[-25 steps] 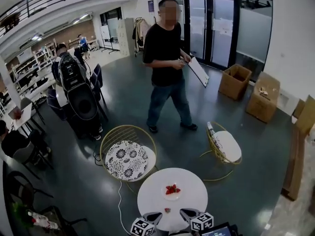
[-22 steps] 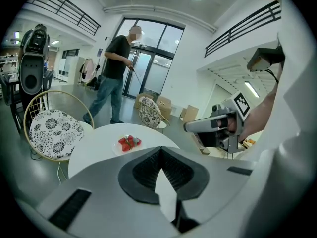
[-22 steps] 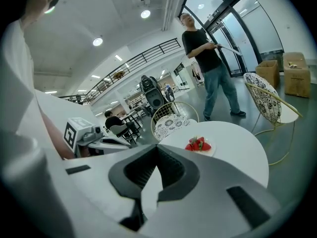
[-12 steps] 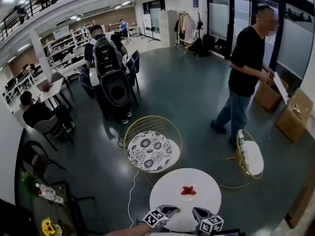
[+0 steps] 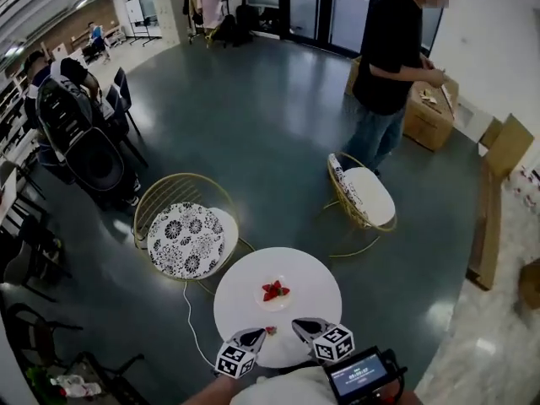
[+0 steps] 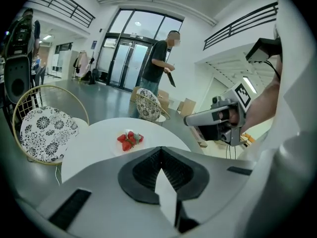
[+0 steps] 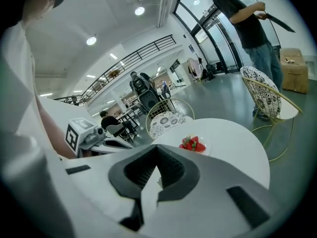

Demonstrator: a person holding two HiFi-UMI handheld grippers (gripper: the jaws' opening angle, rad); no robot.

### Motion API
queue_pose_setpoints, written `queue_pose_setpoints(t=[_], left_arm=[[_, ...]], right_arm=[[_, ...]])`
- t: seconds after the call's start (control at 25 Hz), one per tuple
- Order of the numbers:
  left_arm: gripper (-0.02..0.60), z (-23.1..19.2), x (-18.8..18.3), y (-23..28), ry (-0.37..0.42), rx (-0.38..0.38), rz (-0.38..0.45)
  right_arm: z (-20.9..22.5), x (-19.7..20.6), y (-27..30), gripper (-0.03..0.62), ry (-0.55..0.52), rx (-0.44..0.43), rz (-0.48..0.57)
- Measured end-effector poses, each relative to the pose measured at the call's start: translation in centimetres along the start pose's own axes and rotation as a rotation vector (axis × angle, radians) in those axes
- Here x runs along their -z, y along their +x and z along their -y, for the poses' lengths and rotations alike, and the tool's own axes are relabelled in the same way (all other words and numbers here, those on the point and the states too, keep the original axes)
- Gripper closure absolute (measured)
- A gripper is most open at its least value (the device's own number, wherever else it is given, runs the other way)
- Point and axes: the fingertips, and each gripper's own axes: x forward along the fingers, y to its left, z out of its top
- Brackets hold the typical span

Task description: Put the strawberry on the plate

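plainly, the left gripper (image 6: 159,149) is fully closed: its two dark ribbed pads meet along one line in its own view, with nothing between them. the right gripper (image 7: 157,148) reads the same in its view, jaw tips pressed together and empty. in the head view both hang over the near edge of the round white table (image 5: 319,287), tips angled in toward each other.

the loose strawberry (image 5: 270,331) lies on the bare tabletop close to that near edge, between the two gripper tips and nearer the left one. it shows only as a small red speck, too small to tell which way its tip points or how its long axis runs. toward the table's centre sits the white plate (image 5: 258,298), carrying a cluster of strawberries (image 5: 274,291) with green leaves; the loose berry lies apart from it.

only the head view shows the loose strawberry. in both gripper views each gripper's own body covers that part of the table, and just the plate's cluster appears. the left gripper view shows the right gripper at its right, held out on a person's arm (image 6: 265,100); the right gripper view shows the left one at its left.
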Motion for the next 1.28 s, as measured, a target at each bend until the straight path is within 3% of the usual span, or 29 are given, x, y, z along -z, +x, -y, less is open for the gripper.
queue_pose_setpoints(t=[0.16,0.68,1.2,1.24,1.28], left_arm=[[0.575,0.5,2.1,0.6,0.016,0.02,-0.041],[0.574,-0.1,2.5,3.2,0.102,0.0,-0.153],[0.572,-0.2,6.3,5.2,0.305,0.064,-0.313],[0.567,-0.3,6.7,5.4,0.317,0.066,-0.329],[0.519,-0.3,6.9,5.5,0.326,0.069,-0.344]], right_arm=[[0.1,2.1,-0.5,0.588,0.032,0.018,-0.006],[2.6,1.8,-1.9,0.588,0.089,0.071,0.029],[2.9,4.1,-1.8,0.588,0.118,0.059,0.014],[2.8,4.2,-1.7,0.588,0.12,0.059,0.014],[2.7,4.2,-1.7,0.588,0.123,0.058,0.014]])
